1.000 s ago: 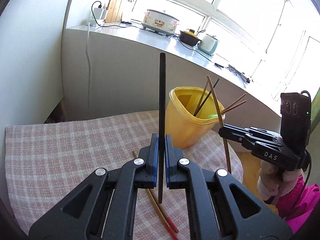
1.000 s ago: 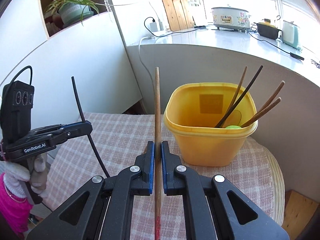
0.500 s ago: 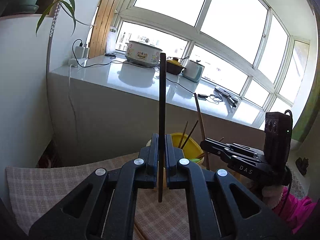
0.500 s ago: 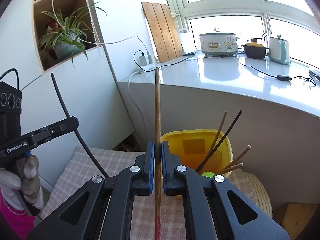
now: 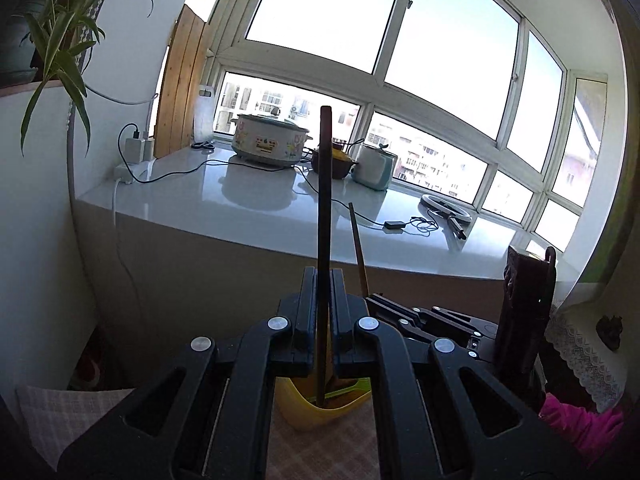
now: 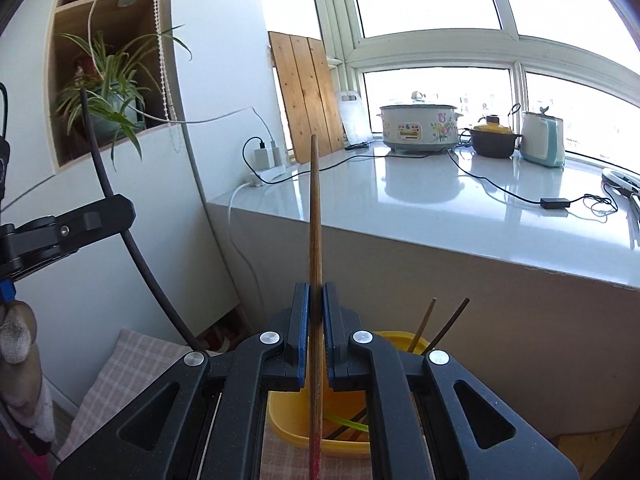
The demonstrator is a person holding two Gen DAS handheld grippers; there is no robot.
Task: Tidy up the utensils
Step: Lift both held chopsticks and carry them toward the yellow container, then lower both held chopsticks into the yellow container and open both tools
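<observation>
Standing upright, a black chopstick [image 5: 324, 216] is pinched in the left gripper [image 5: 322, 312], its jaws closed tight on it and its lower tip over the yellow bin [image 5: 316, 414]. The right gripper [image 6: 316, 332] likewise clamps a wooden chopstick [image 6: 315, 220], red tip low over the same bin. Gripper bodies block most of the bin and the checked cloth [image 6: 116, 372] on the tabletop. Behind, a white sill [image 6: 460, 204] carries a cooker [image 6: 418, 128], a dark pot [image 6: 494, 142] and a kettle [image 6: 542, 138]. Only the right view shows two chopsticks [image 6: 424, 324] already leaning in the bin and the wall niche with a plant [image 6: 108, 96].
</observation>
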